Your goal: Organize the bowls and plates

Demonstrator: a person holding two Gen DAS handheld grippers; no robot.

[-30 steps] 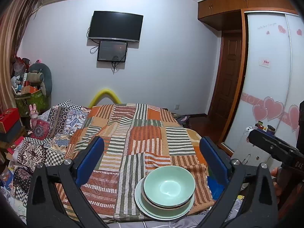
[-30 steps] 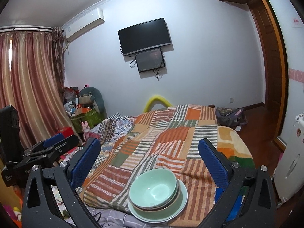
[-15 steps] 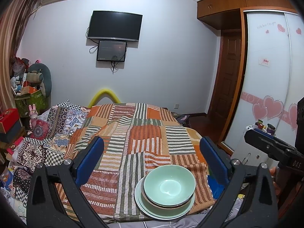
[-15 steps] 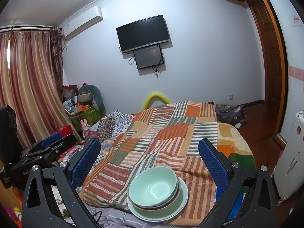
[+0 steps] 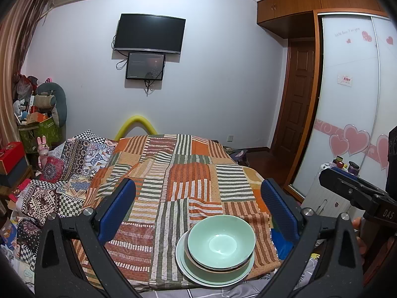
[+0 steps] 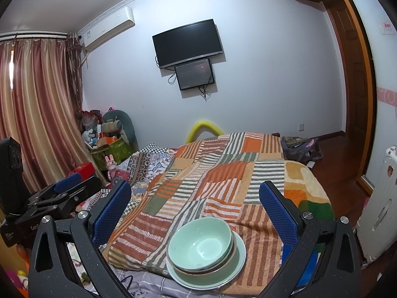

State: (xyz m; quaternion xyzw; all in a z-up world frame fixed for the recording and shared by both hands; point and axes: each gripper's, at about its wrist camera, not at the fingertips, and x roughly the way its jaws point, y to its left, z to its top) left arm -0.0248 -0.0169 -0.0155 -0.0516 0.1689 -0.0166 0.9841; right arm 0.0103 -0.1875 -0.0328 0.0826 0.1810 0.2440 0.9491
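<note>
A stack of pale green dishes sits at the near edge of the bed: a green bowl (image 5: 220, 242) nested in a second brown-rimmed bowl on a green plate (image 5: 191, 270). The stack also shows in the right wrist view, bowl (image 6: 201, 242) on plate (image 6: 235, 265). My left gripper (image 5: 198, 208) is open and empty, above and behind the stack. My right gripper (image 6: 194, 208) is open and empty, likewise held back from the stack. Each gripper appears at the edge of the other's view.
The dishes rest on a striped patchwork blanket (image 5: 178, 173) covering the bed. A patterned quilt (image 5: 62, 173) and boxes lie to the left. A wardrobe (image 5: 347, 99) and door stand right. A white radiator (image 6: 382, 198) is at the right.
Both grippers have lifted and tilted slightly, so the stack sits a little lower in the views. The dishes have not moved.
</note>
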